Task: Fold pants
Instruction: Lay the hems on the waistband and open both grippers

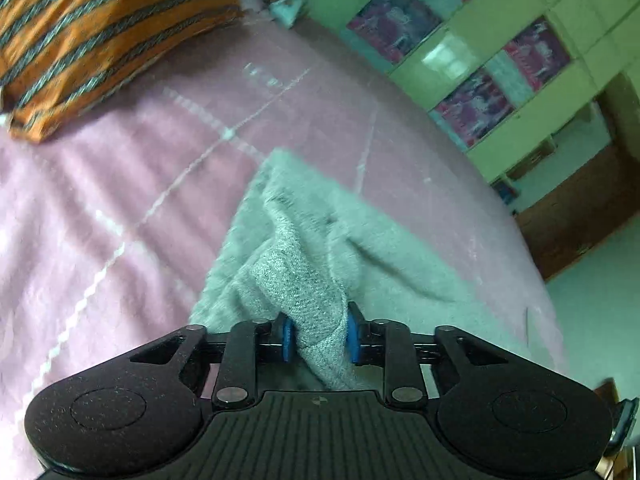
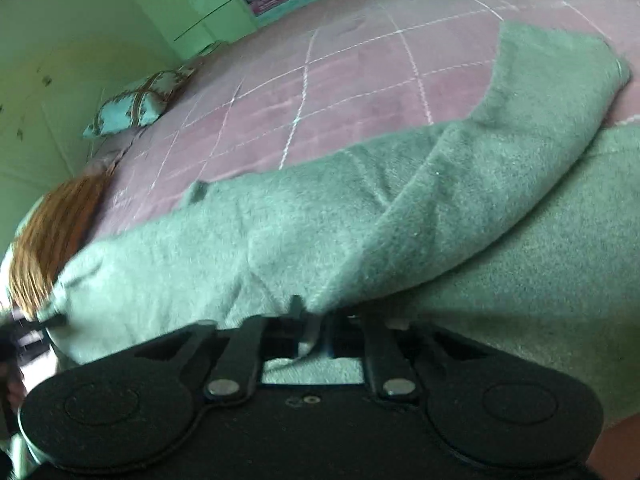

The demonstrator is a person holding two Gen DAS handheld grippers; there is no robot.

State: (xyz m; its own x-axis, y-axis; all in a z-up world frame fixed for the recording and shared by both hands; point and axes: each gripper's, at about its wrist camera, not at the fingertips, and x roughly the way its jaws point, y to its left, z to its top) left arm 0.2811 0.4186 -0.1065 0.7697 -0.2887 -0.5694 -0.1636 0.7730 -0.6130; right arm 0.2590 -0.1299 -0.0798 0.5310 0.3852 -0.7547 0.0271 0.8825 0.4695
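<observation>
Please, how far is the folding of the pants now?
Done: both claws have gripped the grey pants on the pink bedspread. In hand: the left claw pinches a bunched fold, and the right claw is shut on an edge with one layer turned over. Left: no neat, flat fold is visible yet.

No readable text, wall posters (image 1: 472, 108) too blurred
</observation>
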